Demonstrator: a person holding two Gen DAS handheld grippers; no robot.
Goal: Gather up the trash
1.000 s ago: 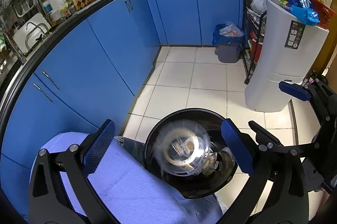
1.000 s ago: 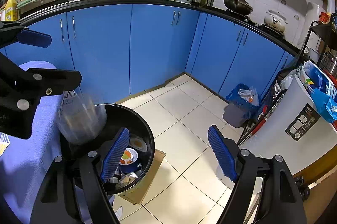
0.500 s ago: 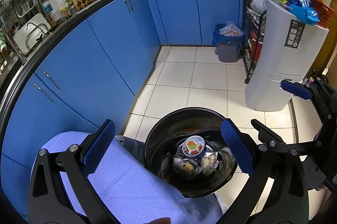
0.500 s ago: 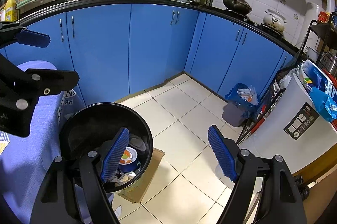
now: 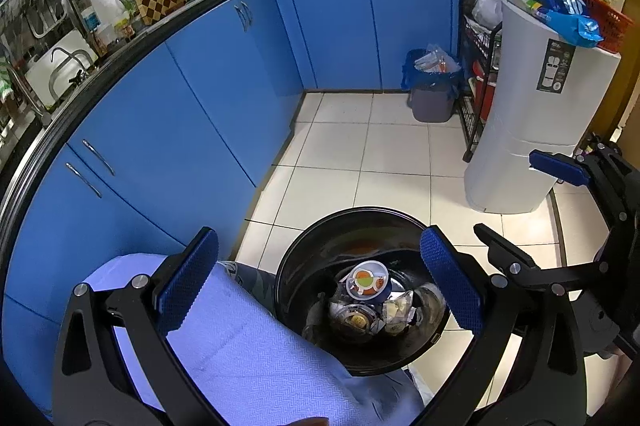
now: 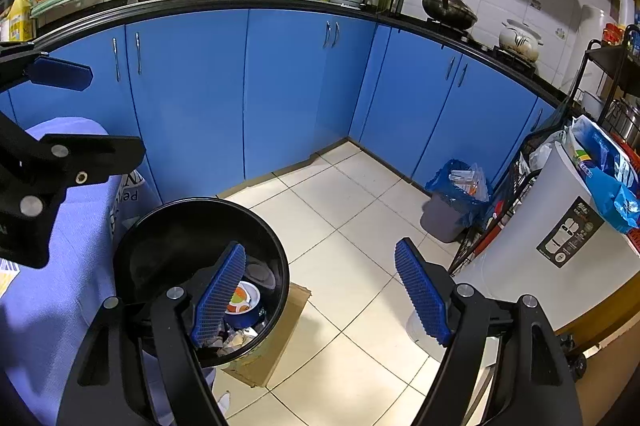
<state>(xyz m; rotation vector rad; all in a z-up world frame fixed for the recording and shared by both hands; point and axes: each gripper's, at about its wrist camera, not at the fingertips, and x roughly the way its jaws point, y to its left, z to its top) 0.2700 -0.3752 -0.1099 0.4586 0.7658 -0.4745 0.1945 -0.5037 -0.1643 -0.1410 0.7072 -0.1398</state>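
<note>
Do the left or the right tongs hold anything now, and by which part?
Nothing is held: left tongs and right tongs both stand open and empty above the black bin.

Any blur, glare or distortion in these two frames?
Left wrist view: sharp, no motion blur; fisheye bends the blue cabinets into an arc, corners dark. Right wrist view: equally sharp; soft sheen on the black bin rim, its inside dim.
</note>
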